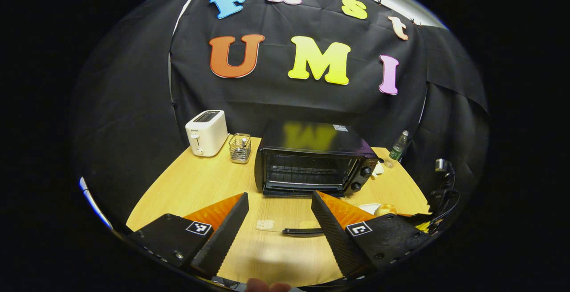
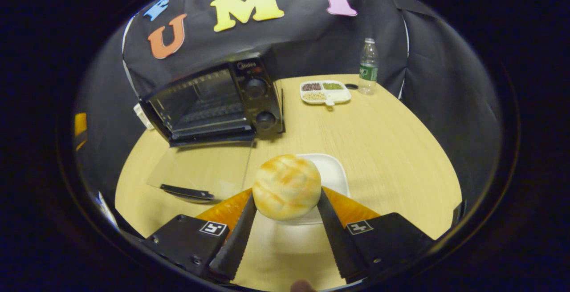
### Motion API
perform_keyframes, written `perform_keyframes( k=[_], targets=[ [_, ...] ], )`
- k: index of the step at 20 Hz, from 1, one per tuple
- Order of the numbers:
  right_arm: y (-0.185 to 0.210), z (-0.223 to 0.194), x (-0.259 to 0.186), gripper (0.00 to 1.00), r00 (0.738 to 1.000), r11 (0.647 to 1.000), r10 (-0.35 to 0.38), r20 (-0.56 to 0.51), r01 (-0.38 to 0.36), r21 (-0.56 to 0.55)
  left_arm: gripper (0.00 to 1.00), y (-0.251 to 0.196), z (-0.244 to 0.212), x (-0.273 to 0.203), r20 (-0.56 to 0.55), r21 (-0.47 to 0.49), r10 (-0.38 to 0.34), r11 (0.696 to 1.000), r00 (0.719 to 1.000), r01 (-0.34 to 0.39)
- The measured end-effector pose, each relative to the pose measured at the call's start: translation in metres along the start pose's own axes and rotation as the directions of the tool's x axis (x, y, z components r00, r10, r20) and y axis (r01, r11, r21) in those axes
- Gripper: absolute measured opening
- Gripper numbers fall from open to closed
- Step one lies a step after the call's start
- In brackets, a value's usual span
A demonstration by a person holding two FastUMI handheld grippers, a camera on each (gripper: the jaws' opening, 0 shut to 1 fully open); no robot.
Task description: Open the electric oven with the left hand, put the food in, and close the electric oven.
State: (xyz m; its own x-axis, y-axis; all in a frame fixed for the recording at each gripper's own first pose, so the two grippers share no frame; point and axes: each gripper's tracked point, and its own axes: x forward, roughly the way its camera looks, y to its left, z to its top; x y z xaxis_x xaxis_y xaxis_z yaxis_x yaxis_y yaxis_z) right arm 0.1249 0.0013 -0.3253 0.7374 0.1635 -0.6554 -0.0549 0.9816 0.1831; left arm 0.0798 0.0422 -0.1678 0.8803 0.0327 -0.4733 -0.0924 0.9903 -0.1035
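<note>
In the right gripper view, the right tool [image 2: 285,209] holds one round bun [image 2: 287,192] between both fingers, above one white plate [image 2: 331,169] on the tabletop [image 2: 392,149]. In the left gripper view, the left tool [image 1: 279,218] is spread wide and holds nothing, facing the oven. One electric oven [image 1: 311,163] stands at mid-tabletop with its glass door [image 2: 202,169] folded down flat; the door handle [image 1: 303,231] lies nearest the left tool. Two knobs [image 2: 260,103] sit on the oven's front panel. Farther back stand one white toaster [image 1: 206,132], one wire basket [image 1: 240,148], one divided dish [image 2: 325,91] with three fillings, and one bottle [image 2: 368,66].
</note>
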Motion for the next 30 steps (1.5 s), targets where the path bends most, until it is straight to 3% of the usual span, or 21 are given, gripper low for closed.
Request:
perform_keyframes(
  k=[5,9,14,19,26,27,29,30],
  targets=[
    [0.073,0.048,-0.003,0.81,0.991,0.997,0.076,0.114,-0.078,0.010,0.94,0.037,-0.001,-0.014,0.000,0.021,-0.013,1.000,1.000,0.013],
    [0.121,0.069,0.034,0.82,0.982,0.992,0.106,0.158,-0.115,0.051,0.94,0.074,-0.006,-0.027,-0.009,0.043,0.016,0.999,1.000,-0.016],
    [0.162,0.074,0.092,0.81,0.976,0.974,0.096,0.193,-0.133,0.184,0.94,0.112,-0.019,-0.040,-0.054,0.061,0.049,0.997,0.997,-0.046],
    [0.173,0.091,0.142,0.81,0.966,0.955,0.025,0.259,-0.099,0.280,0.94,0.136,-0.030,-0.045,-0.095,0.085,0.055,0.995,0.994,-0.047],
    [0.169,0.108,0.188,0.81,0.953,0.948,-0.061,0.297,-0.038,0.316,0.94,0.154,-0.047,-0.045,-0.133,0.100,0.052,0.994,0.990,-0.039],
    [0.170,0.110,0.191,0.82,0.951,0.949,-0.063,0.301,-0.037,0.314,0.84,0.155,-0.047,-0.046,-0.137,0.101,0.052,0.994,0.989,-0.038],
    [0.174,0.109,0.193,0.87,0.952,0.951,-0.051,0.301,-0.045,0.305,0.84,0.156,-0.049,-0.047,-0.141,0.102,0.049,0.994,0.989,-0.035],
    [0.177,0.109,0.193,0.89,0.952,0.952,-0.043,0.302,-0.052,0.300,0.94,0.157,-0.050,-0.046,-0.143,0.100,0.046,0.994,0.989,-0.032]
  ],
)
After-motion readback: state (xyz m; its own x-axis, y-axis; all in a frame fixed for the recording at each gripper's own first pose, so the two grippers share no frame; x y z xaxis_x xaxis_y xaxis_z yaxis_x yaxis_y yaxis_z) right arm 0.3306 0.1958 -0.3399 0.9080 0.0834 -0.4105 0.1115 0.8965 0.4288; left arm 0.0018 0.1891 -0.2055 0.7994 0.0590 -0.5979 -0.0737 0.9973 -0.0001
